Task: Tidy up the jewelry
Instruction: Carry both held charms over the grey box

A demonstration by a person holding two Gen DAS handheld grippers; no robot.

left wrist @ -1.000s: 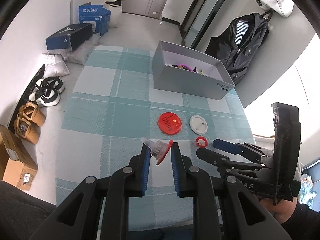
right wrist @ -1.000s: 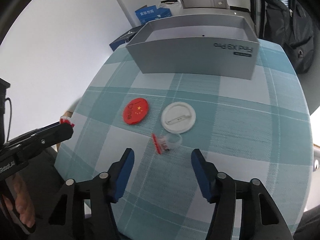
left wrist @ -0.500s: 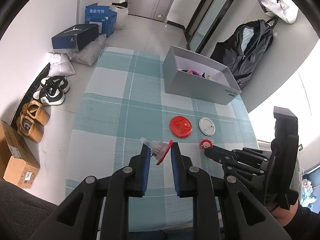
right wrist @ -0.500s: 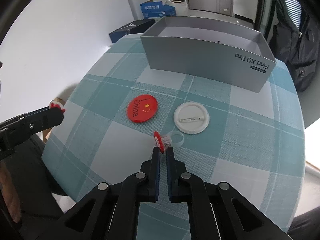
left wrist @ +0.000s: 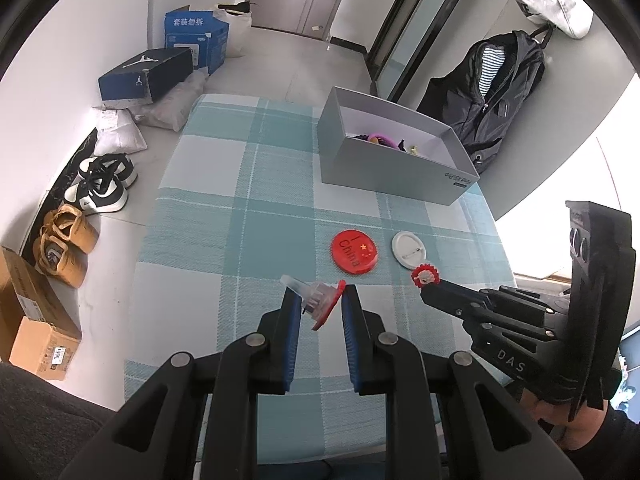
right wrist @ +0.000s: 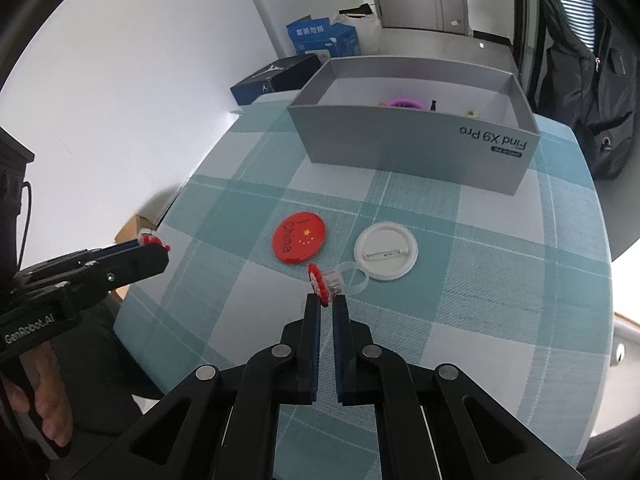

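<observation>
In the left wrist view the left claw (left wrist: pixel 320 304) is closed on a red-topped ring with a clear plastic band (left wrist: pixel 316 300), pinched between its blue pads above the bench (left wrist: pixel 224 216) with its teal-and-white checked cloth; to the right the right claw (left wrist: pixel 425 289) reaches in from the side, drawn to a narrow close with a small red flower ring (left wrist: pixel 425 276) at its tip, a hand (left wrist: pixel 560 420) gripping its handle at the lower right; on the cloth beyond lie a red China badge (left wrist: pixel 354 255) face up and, just beside it, a white badge (left wrist: pixel 409 249) with its pin side up; farther back stands an open grey box (left wrist: pixel 384 168) with a purple band (left wrist: pixel 382 139) and a few small pieces inside; shoes (left wrist: pixel 100 184) and cardboard boxes (left wrist: pixel 36 320) sit on the floor to the left. In the right wrist view the right claw (right wrist: pixel 328 300) is pinched on the red flower ring (right wrist: pixel 319 280), whose clear band (right wrist: pixel 354 278) sticks out toward the white badge (right wrist: pixel 386 250) and overlaps its rim in this view; whether the ring is lifted off the cloth I cannot tell; the red China badge (right wrist: pixel 299 237) lies just left of the white one; the grey box (right wrist: pixel 412 148), marked Find X9 Pro, stands behind them; the left claw (right wrist: pixel 154 246) comes in from the left edge, closed on its red-topped ring (right wrist: pixel 151 239), which barely shows at the tip.
</observation>
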